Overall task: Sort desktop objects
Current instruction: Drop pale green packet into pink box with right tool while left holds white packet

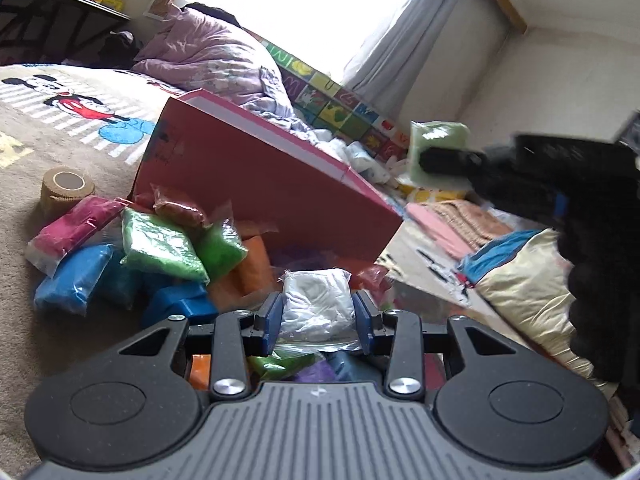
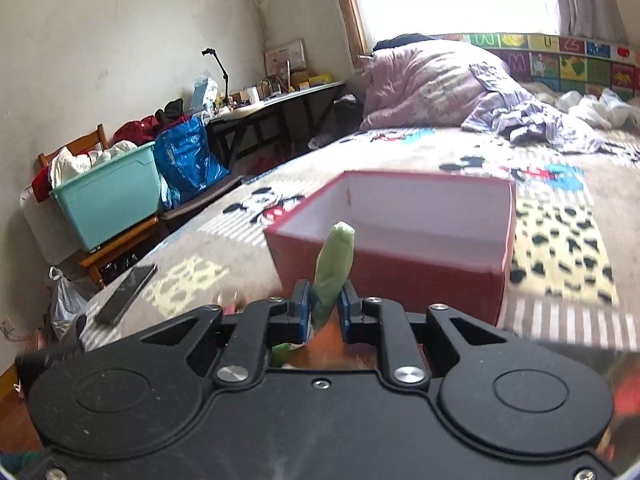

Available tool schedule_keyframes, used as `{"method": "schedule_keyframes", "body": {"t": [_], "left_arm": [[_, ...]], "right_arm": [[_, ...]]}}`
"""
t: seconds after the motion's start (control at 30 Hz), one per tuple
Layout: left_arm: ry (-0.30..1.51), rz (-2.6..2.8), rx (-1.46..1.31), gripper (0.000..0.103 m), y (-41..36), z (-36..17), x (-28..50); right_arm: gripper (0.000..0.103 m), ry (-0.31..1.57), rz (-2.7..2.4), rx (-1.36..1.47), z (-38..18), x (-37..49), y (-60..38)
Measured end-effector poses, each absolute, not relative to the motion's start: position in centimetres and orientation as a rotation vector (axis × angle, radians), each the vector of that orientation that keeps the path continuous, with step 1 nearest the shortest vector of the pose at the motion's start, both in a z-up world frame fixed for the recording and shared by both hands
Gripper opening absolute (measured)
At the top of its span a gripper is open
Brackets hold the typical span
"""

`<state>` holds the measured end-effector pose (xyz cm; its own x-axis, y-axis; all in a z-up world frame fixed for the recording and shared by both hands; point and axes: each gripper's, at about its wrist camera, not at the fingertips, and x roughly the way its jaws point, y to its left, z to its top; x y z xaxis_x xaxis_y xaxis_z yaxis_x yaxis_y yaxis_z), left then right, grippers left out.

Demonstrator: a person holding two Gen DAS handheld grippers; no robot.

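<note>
Our right gripper [image 2: 324, 306] has its 2 blue pads clamped on a pale green packet [image 2: 334, 268], which stands edge-on between them, its long axis running up and forward, away from the camera. Straight ahead of that packet and a little lower sits the open red box [image 2: 400, 276]; its near wall lies just beyond the fingertips and its white-lined inside looks bare from here. We judge this to be the relation that matters: the packet has to travel forward over that near rim before the fingers can part, and the right hand is the nearer of the 2 to the opening.

Our left gripper [image 1: 316, 312] is closed on a white packet in clear wrap [image 1: 314, 300], held low over the heap of loose packets: green [image 1: 160, 240], blue [image 1: 76, 276], magenta [image 1: 76, 224], orange [image 1: 252, 260]. From this side the red box [image 1: 260, 184] rises behind the heap, and the right gripper [image 1: 452, 160] shows up high at the far right with its green packet [image 1: 440, 134].

A tan tape roll [image 1: 66, 190] stands just left of the heap. Everything rests on a soft Mickey Mouse bedspread [image 2: 400, 152], so the box may shift if we nudge it. A dark phone [image 2: 126, 294] lies near the bed's edge; beyond are a teal bin [image 2: 112, 200], a blue bag [image 2: 184, 160], a cluttered desk and a bright window.
</note>
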<state>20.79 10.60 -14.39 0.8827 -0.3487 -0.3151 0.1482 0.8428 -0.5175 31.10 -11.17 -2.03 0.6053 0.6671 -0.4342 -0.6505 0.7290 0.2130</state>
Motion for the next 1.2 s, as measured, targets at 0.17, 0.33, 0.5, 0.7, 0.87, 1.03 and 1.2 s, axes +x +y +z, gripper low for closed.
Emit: {"method": "schedule_keyframes", "body": {"t": [0.17,0.33,0.5,0.7,0.87,1.03,1.2], "left_arm": [[0.4,-0.29,-0.526,0.037,10.9,-14.4,20.8],[0.403,-0.291,-0.546,0.037,11.2,-14.6,21.0],[0.408,-0.293,-0.566,0.037,11.5,-14.8,21.2],[0.416,-0.301,-0.576,0.037,11.7,-15.0,21.5],[0.415,-0.299,-0.585,0.037,11.8,-15.1,21.6],[0.414,-0.298,-0.598,0.037,12.1,-15.2,21.6],[0.414,-0.297,-0.606,0.037,12.3,-15.2,21.6]], "right_arm": [[0.015,0.543,0.744,0.062,-1.0,34.9,-10.2],[0.015,0.592,0.71,0.089,-1.3,38.4,-9.4],[0.015,0.665,0.669,0.122,-2.8,41.7,-8.4],[0.015,0.762,0.604,0.193,-4.9,45.2,-7.8],[0.015,0.862,0.553,0.197,-6.5,47.4,-7.2],[0.015,0.94,0.511,0.145,-7.5,48.8,-6.3],[0.015,0.995,0.47,0.116,-8.3,49.8,-6.2]]}}
